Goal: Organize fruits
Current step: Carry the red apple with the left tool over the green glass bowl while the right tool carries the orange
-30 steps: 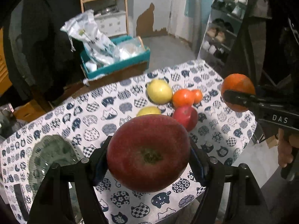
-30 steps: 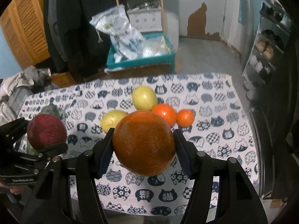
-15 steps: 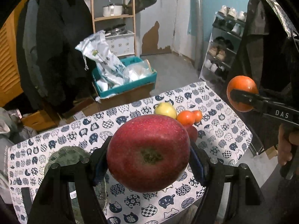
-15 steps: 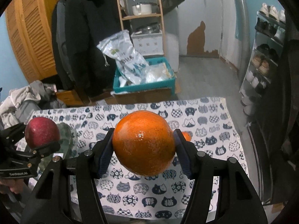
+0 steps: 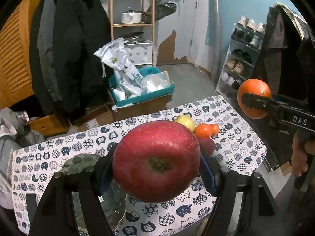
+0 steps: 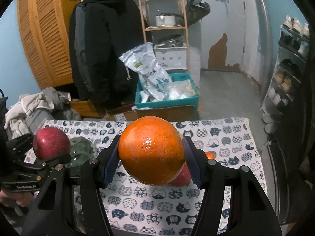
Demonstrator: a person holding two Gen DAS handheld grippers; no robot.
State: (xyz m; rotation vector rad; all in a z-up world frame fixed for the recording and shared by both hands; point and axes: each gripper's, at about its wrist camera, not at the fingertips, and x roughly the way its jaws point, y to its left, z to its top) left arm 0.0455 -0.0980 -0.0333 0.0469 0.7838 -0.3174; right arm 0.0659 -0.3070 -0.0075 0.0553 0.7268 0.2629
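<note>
A cat-print cloth is covering the table [image 5: 246, 149]; above it the left gripper [image 5: 156, 162] is clamping a glossy round red apple [image 5: 156, 161] half-wide; the right gripper [image 6: 151, 151] is pinching a smaller dimpled orange [image 6: 151, 150]; loose fruit is lying beneath.

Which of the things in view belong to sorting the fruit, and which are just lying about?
Job: red apple in left gripper; big orange in right gripper; yellow fruit, small oranges, glass plate.
Lying about: black coat, teal crate, shoe rack.
</note>
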